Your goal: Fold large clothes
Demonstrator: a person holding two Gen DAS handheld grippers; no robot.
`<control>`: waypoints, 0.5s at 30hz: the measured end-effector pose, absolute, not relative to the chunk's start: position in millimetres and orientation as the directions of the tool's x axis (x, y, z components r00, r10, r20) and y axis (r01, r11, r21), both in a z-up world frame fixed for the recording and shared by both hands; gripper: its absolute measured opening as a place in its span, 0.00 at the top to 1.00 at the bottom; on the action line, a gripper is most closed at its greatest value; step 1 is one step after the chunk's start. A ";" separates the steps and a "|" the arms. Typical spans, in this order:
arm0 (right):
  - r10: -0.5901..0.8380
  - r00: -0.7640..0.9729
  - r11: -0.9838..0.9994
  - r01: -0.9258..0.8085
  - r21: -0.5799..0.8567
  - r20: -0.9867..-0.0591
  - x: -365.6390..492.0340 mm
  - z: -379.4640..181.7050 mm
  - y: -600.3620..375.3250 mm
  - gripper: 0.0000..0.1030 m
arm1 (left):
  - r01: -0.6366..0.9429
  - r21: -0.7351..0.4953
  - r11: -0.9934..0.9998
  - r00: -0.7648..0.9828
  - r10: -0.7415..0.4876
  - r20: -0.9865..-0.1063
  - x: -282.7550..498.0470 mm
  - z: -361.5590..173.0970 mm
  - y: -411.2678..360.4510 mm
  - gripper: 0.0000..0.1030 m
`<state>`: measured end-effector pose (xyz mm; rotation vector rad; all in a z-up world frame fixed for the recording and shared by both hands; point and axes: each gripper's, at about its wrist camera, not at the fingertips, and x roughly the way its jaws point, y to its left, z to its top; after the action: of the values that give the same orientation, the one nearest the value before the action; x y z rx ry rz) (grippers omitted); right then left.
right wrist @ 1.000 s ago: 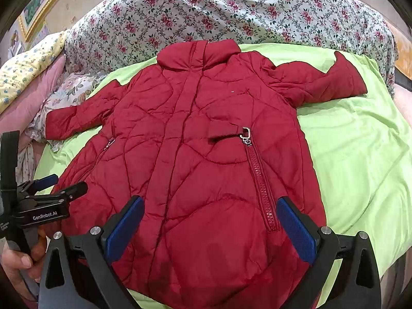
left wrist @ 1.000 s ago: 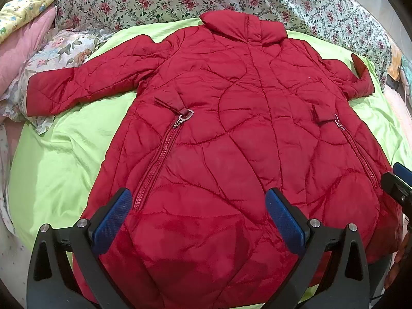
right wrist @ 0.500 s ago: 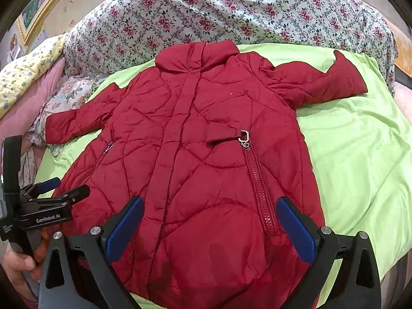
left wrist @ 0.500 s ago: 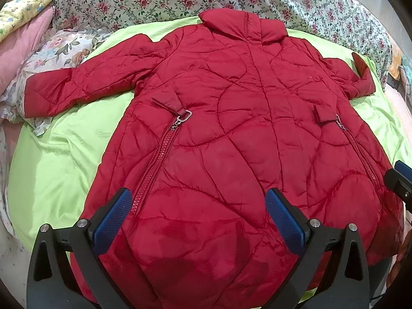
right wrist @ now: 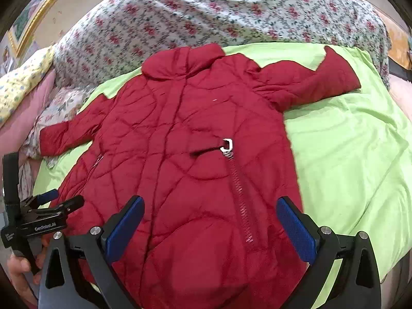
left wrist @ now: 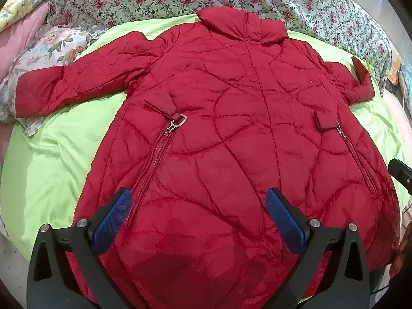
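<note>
Nearest in the left wrist view, the left gripper [left wrist: 198, 216] with black arms and blue ridged pads hangs over the hem of a large quilted red padded coat [left wrist: 231, 134], its jaws spread wide and holding nothing. In the right wrist view the right gripper [right wrist: 209, 228] of the same build hangs over the hem's other side, likewise released and empty; the left gripper also shows at that view's left edge, a hand [right wrist: 18, 270] wrapped around its handle.

The coat lies flat and unfolded on a lime green sheet [left wrist: 46, 170] spread over the bed, hem toward the grippers and collar [left wrist: 242, 24] at the far end. Two slanted zipped pockets mark the body, the left one topped by a silver metal ring pull [left wrist: 179, 121]. Both sleeves stretch outward: the left sleeve [left wrist: 72, 82] reaches onto a pale flower-print cloth [left wrist: 46, 51], and the right sleeve [right wrist: 316, 82] rests on the green sheet.

Beyond the collar lies a white bedspread with red roses [right wrist: 206, 15].
</note>
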<state>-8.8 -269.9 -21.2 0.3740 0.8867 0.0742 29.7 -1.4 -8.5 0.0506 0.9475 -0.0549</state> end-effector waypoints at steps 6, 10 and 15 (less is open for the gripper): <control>0.178 0.649 0.925 0.147 0.352 -0.740 4.3 -19.7 -302.5 0.00 | 0.059 0.034 0.998 0.581 -0.007 -0.814 45.1 -8.7 0.4 0.00; 0.137 0.651 0.918 0.199 0.342 -0.746 16.4 -20.5 -329.6 0.00 | 0.053 0.032 0.998 0.584 -0.005 -0.812 53.8 -7.9 2.5 0.00; 0.080 0.657 0.914 0.251 0.318 -0.750 37.0 -21.8 -365.6 0.00 | 0.044 0.028 0.999 0.579 -0.003 -0.815 67.5 -8.0 6.3 0.00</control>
<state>37.0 -365.6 -21.8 0.4188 0.8549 -0.1002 67.5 6.3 -8.0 0.0469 0.9531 -0.0275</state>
